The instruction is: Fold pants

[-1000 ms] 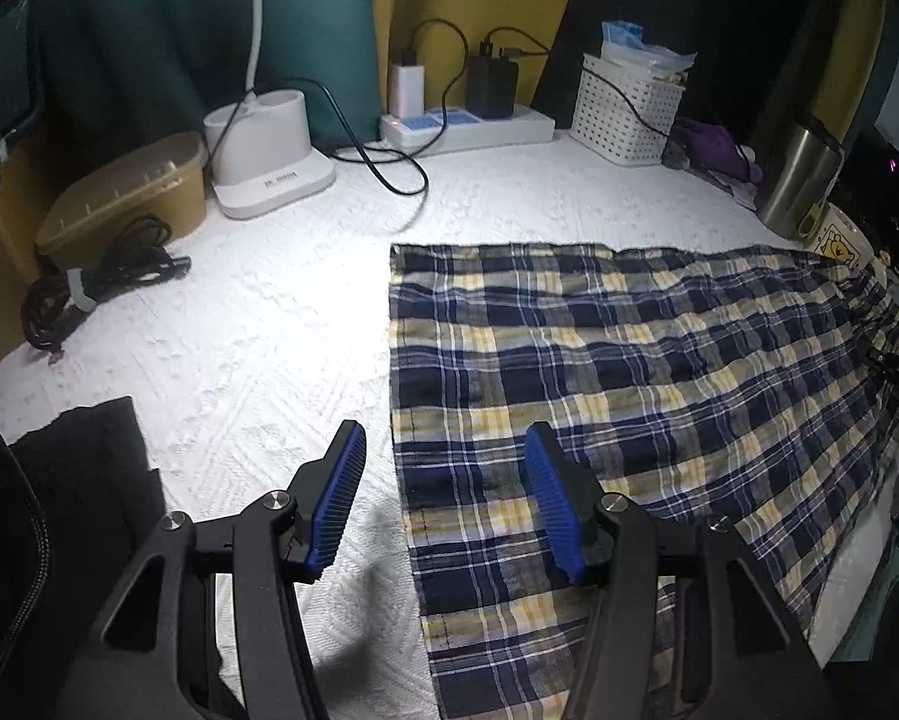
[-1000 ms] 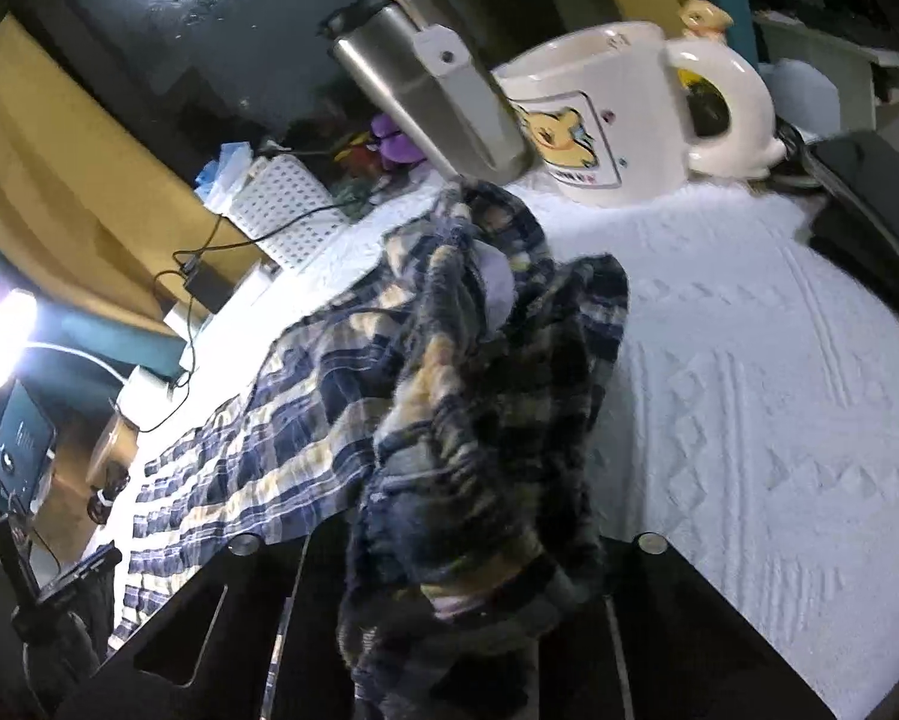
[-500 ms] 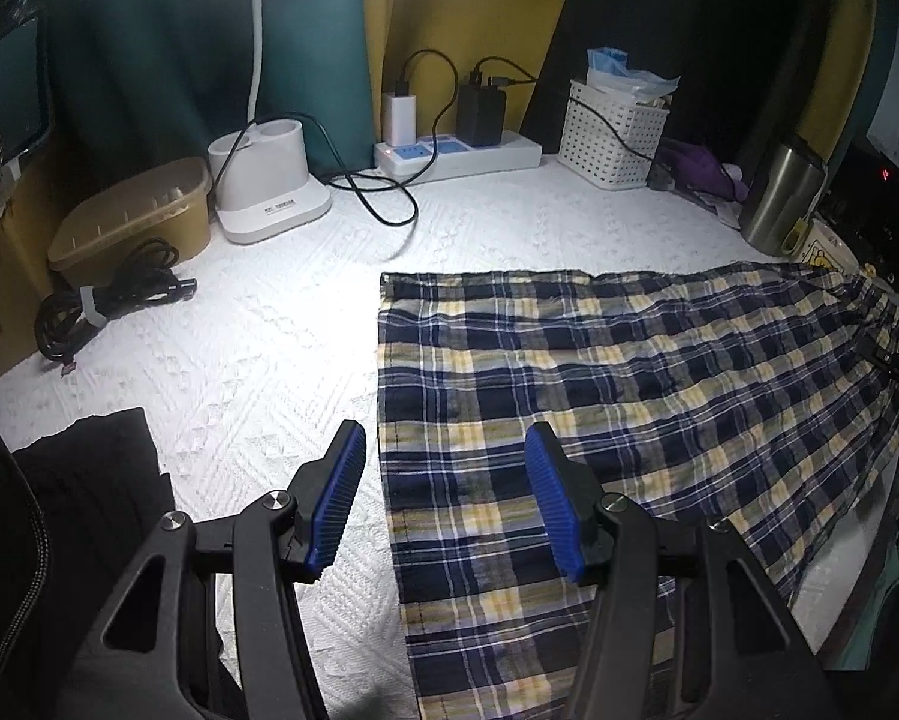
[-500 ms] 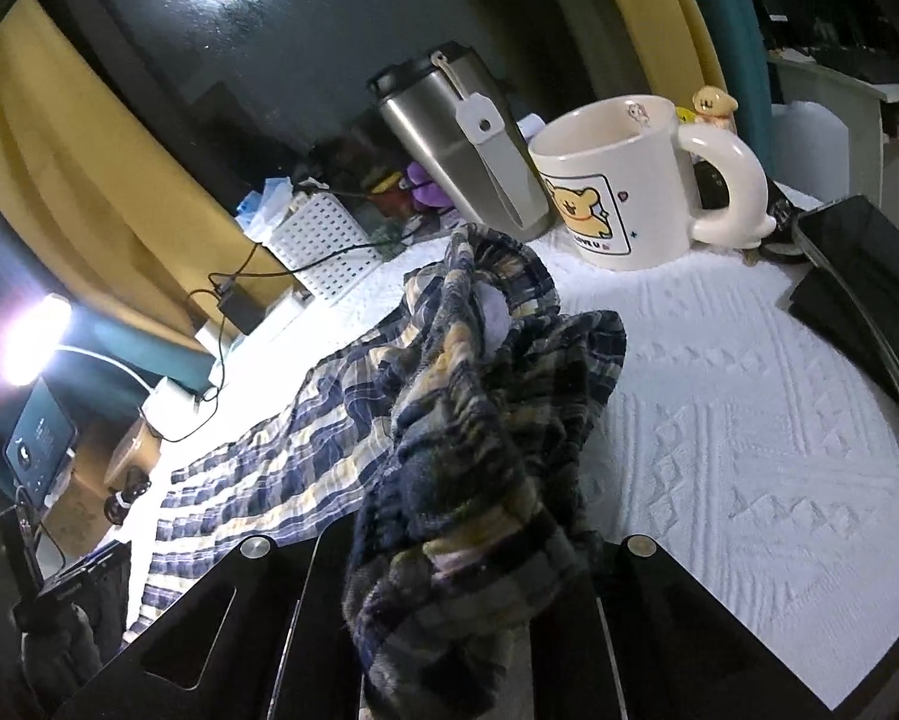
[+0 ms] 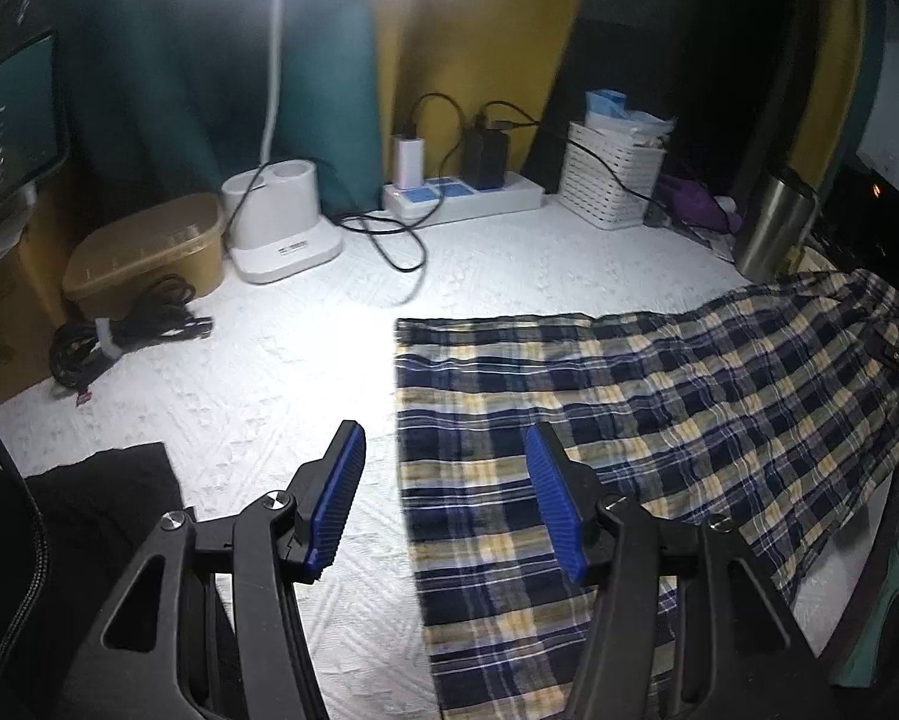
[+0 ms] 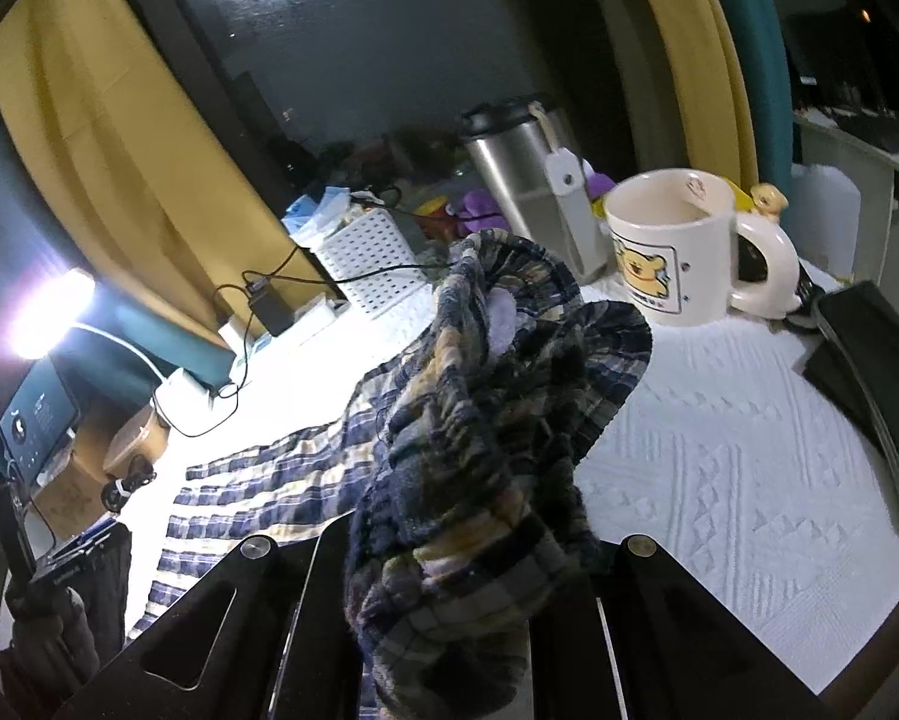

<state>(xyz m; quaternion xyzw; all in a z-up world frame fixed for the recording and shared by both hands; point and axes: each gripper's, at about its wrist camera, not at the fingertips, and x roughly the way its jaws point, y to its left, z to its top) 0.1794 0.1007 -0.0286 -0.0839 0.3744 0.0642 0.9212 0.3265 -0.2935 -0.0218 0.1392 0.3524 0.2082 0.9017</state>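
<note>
Plaid pants [image 5: 659,408] flat under parted, empty left tongs [image 5: 443,504], bunched waistband clamped in right tongs [image 6: 449,588]

Plaid cloth pants [image 5: 659,420], brushed-metal tumbler [image 6: 527,180]

Plaid pants [image 5: 659,414] lie flat, waistband end bunched, lifted.

Both wrist views look obliquely down, from opposite ends of the shared plaid pants [image 5: 659,420]
</note>
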